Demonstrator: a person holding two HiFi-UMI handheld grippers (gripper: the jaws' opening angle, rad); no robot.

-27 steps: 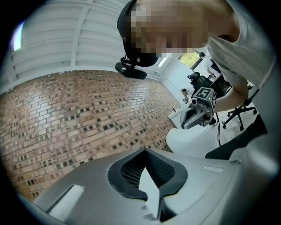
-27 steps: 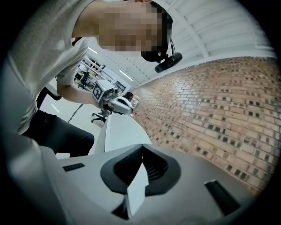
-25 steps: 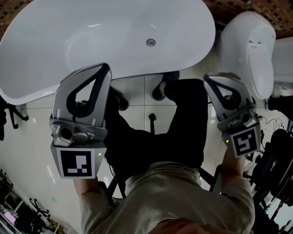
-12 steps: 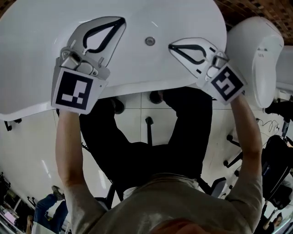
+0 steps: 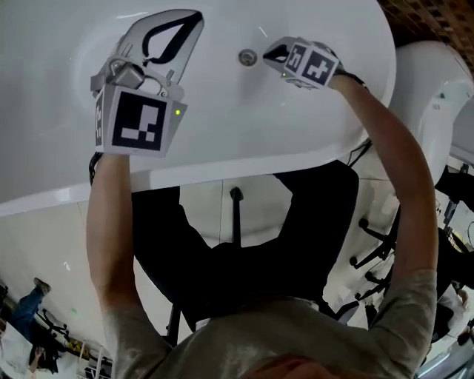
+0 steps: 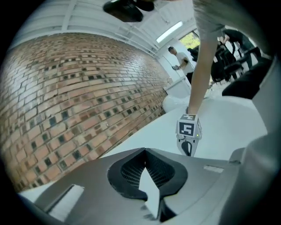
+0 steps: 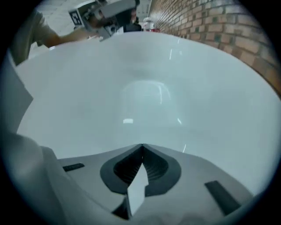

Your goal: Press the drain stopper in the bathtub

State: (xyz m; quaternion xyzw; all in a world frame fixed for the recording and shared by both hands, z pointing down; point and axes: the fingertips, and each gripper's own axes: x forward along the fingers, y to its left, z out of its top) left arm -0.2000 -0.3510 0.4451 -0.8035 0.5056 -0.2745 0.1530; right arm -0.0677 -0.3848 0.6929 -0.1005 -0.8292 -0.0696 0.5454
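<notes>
The white bathtub (image 5: pixel 311 126) fills the top of the head view, with its round metal drain stopper (image 5: pixel 247 56) on the tub floor. My right gripper (image 5: pixel 268 53) is shut with nothing in it; its tip hangs just right of the stopper, and I cannot tell whether they touch. In the right gripper view the joined jaws (image 7: pixel 142 146) point into the smooth tub basin (image 7: pixel 145 96), and the stopper does not show. My left gripper (image 5: pixel 194 16) is shut and empty, held over the tub's left part. Its tip (image 6: pixel 144 150) faces the right gripper (image 6: pixel 188 149).
A white rounded fixture (image 5: pixel 437 96) stands right of the tub. A brick wall (image 6: pixel 66 96) runs behind the tub. The person's dark trousers (image 5: pixel 244 244) and a chair base (image 5: pixel 378 259) lie below the tub's near rim. People stand far off (image 6: pixel 180 59).
Both grippers have moved forward from in front of the tub to over its basin. The right one has swung left and down beside the drain stopper.
</notes>
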